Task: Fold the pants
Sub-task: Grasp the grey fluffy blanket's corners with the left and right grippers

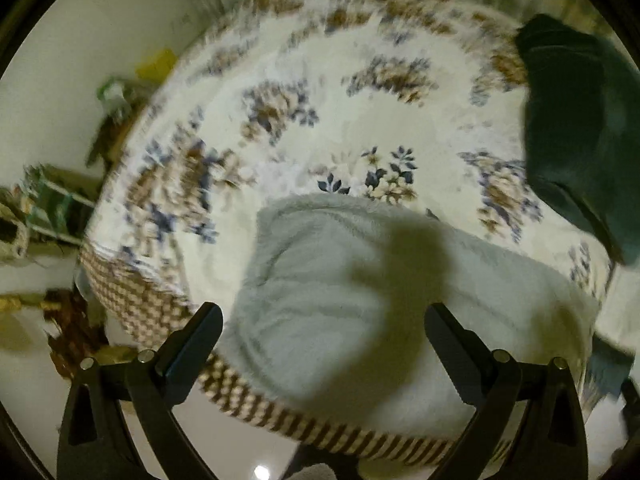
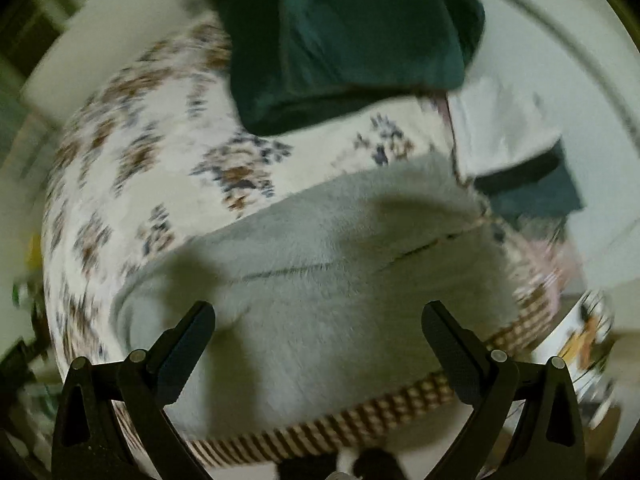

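Note:
Pale grey fleece pants point(image 1: 340, 280) lie folded near the front edge of a bed with a floral cover point(image 1: 280, 80). They also show in the right wrist view point(image 2: 328, 280), with a seam line across them. My left gripper point(image 1: 323, 320) hovers above the pants, jaws wide apart and empty. My right gripper point(image 2: 319, 318) is also open and empty above the pants. Gripper shadows fall on the fleece.
A folded dark green garment point(image 1: 580, 128) lies at the far right of the bed, and it shows in the right wrist view point(image 2: 348, 40) at the top. The bed's checked border point(image 1: 320, 424) runs along the front edge. Clutter point(image 1: 52, 200) stands on the floor at left.

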Demonstrator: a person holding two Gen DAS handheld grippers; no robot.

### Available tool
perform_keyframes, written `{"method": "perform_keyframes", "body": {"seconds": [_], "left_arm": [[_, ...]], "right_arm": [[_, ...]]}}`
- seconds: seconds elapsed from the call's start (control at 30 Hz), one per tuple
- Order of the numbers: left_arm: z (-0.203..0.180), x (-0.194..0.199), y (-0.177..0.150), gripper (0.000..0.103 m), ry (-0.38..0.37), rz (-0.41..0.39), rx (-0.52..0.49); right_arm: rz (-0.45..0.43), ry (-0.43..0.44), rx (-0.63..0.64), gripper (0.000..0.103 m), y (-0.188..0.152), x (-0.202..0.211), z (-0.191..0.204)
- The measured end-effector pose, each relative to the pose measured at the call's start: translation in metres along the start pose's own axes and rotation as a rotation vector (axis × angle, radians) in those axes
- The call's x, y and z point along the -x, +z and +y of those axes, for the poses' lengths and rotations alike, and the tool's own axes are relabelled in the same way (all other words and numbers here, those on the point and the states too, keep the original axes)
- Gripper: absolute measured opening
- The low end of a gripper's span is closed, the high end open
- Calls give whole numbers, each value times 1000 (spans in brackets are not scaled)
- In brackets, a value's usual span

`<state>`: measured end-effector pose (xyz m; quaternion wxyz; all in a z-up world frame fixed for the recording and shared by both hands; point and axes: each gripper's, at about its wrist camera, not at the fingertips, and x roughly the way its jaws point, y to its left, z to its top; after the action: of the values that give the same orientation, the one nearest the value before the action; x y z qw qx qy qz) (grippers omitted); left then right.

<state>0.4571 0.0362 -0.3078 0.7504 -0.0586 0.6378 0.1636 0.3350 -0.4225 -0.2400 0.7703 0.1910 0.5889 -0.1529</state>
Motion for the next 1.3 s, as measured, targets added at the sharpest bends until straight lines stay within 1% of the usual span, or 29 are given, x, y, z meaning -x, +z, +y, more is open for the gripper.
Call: {"method": "perform_keyframes", "body": {"seconds": [0.03, 0.07, 0.13, 0.23, 0.37, 0.4, 0.47, 0.5, 0.53, 0.57, 0.6, 0.63, 0.67, 0.7, 0.73, 0.77, 0.83, 0.87, 0.93, 0.97, 1.0, 1.03, 1.07, 1.1, 1.13, 1.17, 1.2, 1.27, 1.3], "left_arm": [[-1, -17, 10, 103, 3, 36, 13], [-4, -53, 29, 103, 3, 90, 39], [-11, -100, 52, 103, -1, 164, 75], [-20, -177, 80, 103, -9, 261, 133], [-25, -258, 104, 103, -56, 373, 239], [-23, -279, 107, 103, -71, 402, 288], [-19, -304, 111, 99, -92, 433, 360], [-17, -312, 111, 92, -98, 443, 387], [-15, -318, 111, 76, -101, 446, 409], [-13, -322, 110, 64, -92, 449, 427], [-9, -322, 107, 40, -69, 444, 447], [-6, -317, 105, 20, -60, 424, 458], [-4, -312, 103, 14, -60, 400, 464], [-1, -300, 99, 8, -70, 360, 463], [0, -289, 96, 6, -87, 335, 456], [3, -271, 89, 6, -113, 299, 440], [6, -241, 77, 5, -141, 235, 414], [8, -217, 67, 4, -161, 196, 399], [15, -181, 48, 4, -194, 149, 390], [20, -165, 37, 4, -205, 122, 384], [26, -136, 19, 4, -229, 89, 377], [39, -138, 12, 4, -243, 67, 373], [46, -112, -11, 4, -247, 33, 360], [56, -105, -23, 4, -258, 18, 348], [54, -105, -30, 4, -262, 11, 339], [61, -93, -55, 4, -254, 7, 327], [60, -98, -68, 4, -253, 12, 327], [64, -106, -102, 4, -234, 40, 322], [69, -111, -128, 4, -226, 70, 323]], "right_arm": [[23, 4, -47, 103, 22, -37, -2], [46, -6, -84, 103, 40, -70, -4], [94, -37, -144, 103, 73, -133, -6], [158, -80, -224, 103, 113, -225, -20], [232, -133, -309, 103, 144, -325, -43], [240, -142, -322, 103, 143, -334, -49], [253, -167, -361, 103, 150, -366, -60], [260, -172, -376, 103, 152, -379, -63], [268, -170, -390, 103, 153, -389, -65], [273, -160, -409, 102, 154, -401, -68], [275, -148, -417, 93, 155, -408, -69], [280, -132, -427, 85, 155, -416, -71], [283, -122, -429, 60, 155, -422, -72], [282, -118, -418, 33, 155, -427, -73], [269, -106, -406, 20, 153, -426, -72], [244, -92, -396, 11, 151, -421, -73], [186, -51, -377, 9, 145, -404, -76], [166, -24, -369, 8, 140, -394, -79], [110, 32, -349, 8, 127, -365, -88], [91, 56, -340, 8, 118, -349, -92], [74, 80, -333, 8, 107, -332, -97], [55, 99, -325, 8, 96, -316, -105], [43, 110, -319, 8, 84, -295, -113], [35, 121, -317, 8, 74, -280, -125], [31, 127, -313, 8, 58, -265, -136], [30, 127, -305, 8, 47, -252, -145], [38, 126, -296, 8, 30, -241, -151], [60, 107, -284, 8, -3, -226, -171], [79, 85, -271, 8, -21, -228, -180]]}}
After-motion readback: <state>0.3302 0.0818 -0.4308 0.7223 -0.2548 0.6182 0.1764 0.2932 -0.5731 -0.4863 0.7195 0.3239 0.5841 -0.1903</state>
